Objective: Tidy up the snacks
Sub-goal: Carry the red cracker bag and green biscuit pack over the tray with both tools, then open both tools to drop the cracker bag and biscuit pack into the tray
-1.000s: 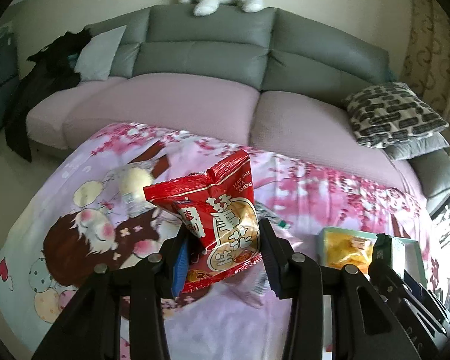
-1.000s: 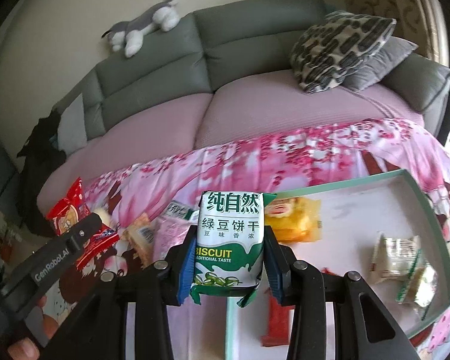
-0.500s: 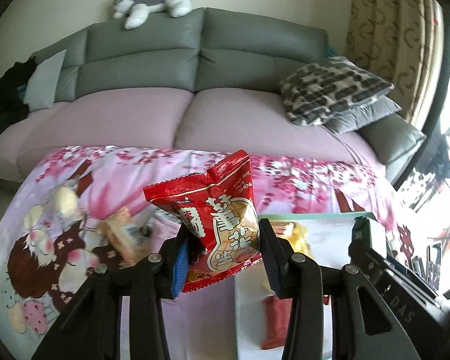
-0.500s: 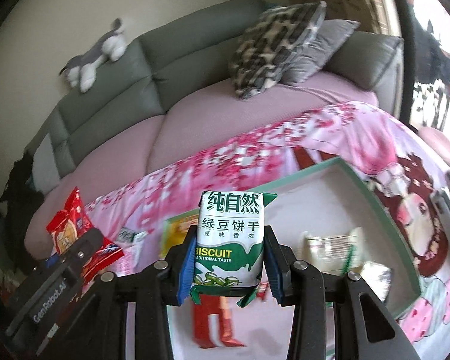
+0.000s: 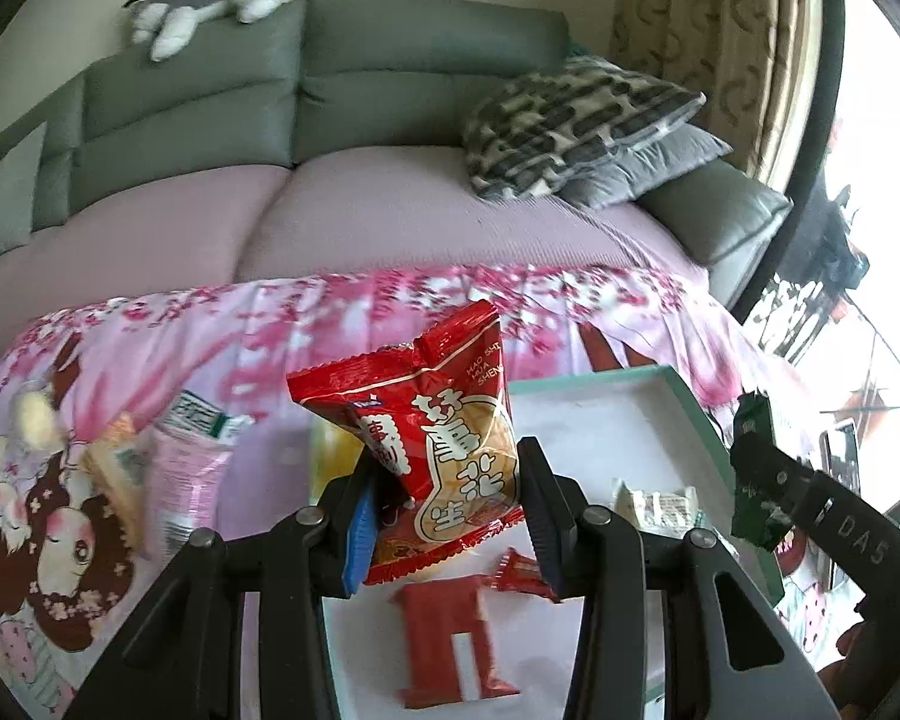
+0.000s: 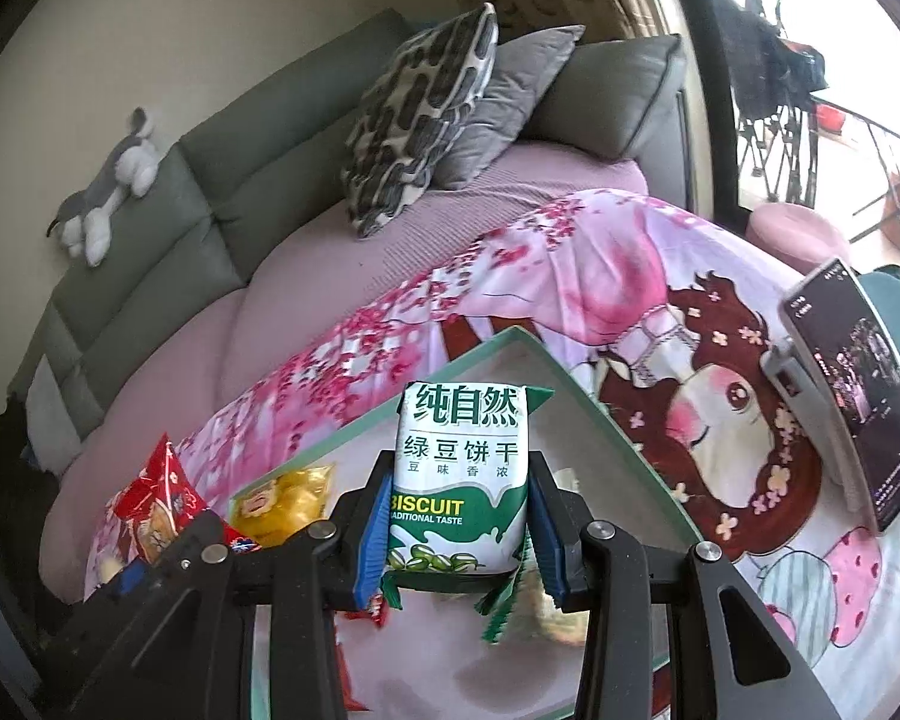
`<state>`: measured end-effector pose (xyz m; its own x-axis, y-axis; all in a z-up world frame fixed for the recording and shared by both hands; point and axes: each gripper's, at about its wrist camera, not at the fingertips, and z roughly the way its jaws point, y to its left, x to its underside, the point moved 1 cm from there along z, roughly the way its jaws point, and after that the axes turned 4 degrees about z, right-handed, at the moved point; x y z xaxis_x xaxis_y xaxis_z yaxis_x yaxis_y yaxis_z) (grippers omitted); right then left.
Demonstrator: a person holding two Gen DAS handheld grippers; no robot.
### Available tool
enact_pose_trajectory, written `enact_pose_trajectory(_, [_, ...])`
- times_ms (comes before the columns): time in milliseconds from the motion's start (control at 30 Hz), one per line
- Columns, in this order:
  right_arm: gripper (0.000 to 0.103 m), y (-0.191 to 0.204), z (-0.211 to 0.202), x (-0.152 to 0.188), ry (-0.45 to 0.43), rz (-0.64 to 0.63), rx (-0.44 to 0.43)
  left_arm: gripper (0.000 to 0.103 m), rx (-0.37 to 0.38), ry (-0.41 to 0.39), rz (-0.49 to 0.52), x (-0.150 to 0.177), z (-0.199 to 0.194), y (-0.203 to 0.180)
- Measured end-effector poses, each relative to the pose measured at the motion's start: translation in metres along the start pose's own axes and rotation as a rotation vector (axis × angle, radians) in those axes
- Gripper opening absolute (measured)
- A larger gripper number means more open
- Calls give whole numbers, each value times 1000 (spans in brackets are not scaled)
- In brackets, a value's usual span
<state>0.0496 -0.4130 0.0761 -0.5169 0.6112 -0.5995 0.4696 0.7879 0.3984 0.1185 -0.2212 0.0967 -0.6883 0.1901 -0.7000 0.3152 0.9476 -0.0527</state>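
Observation:
My left gripper [image 5: 447, 516] is shut on a red peanut snack packet [image 5: 438, 456] and holds it above the near left part of a white tray with a green rim [image 5: 600, 378]. My right gripper [image 6: 459, 534] is shut on a green and white biscuit packet [image 6: 459, 480] and holds it above the same tray [image 6: 546, 360]. The tray holds a flat red packet [image 5: 450, 636], a small red wrapper [image 5: 519, 570], a pale packet [image 5: 660, 504] and a yellow packet [image 6: 285, 501]. The right gripper with its green packet [image 5: 756, 468] shows at the right of the left wrist view.
Loose snacks lie on the pink cartoon cloth left of the tray: a pink packet [image 5: 186, 480] and a tan one [image 5: 114, 468]. A phone on a stand [image 6: 852, 384] sits right of the tray. A grey sofa [image 5: 306, 90] with cushions [image 5: 576, 126] stands behind.
Both grippers have swung right with their packets, from over the loose snacks on the cloth to over the tray. The grips have not changed.

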Motion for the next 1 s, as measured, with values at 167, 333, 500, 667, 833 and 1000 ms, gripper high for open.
enact_pose_trajectory(167, [43,2,12,3,17,-5,-7,45,13,25,43,4,13,-16])
enact_pose_trajectory(333, [43,0,24,8,45,5,2,45,16,57,62,9,26,-22])
enact_pose_trajectory(500, [43,-2,33,12,68,1,11,45,15,82,67,14,37,-25])
enact_pose_trajectory(667, [43,-1,36,13,78,-6,8,45,10,100,72,17,43,-26])
enact_pose_trajectory(833, [43,-2,37,14,85,-9,9,46,1,111,86,18,44,-28])
enact_pose_trajectory(1000, [45,-1,39,14,87,-23,30,64,7,110,80,16,40,-26])
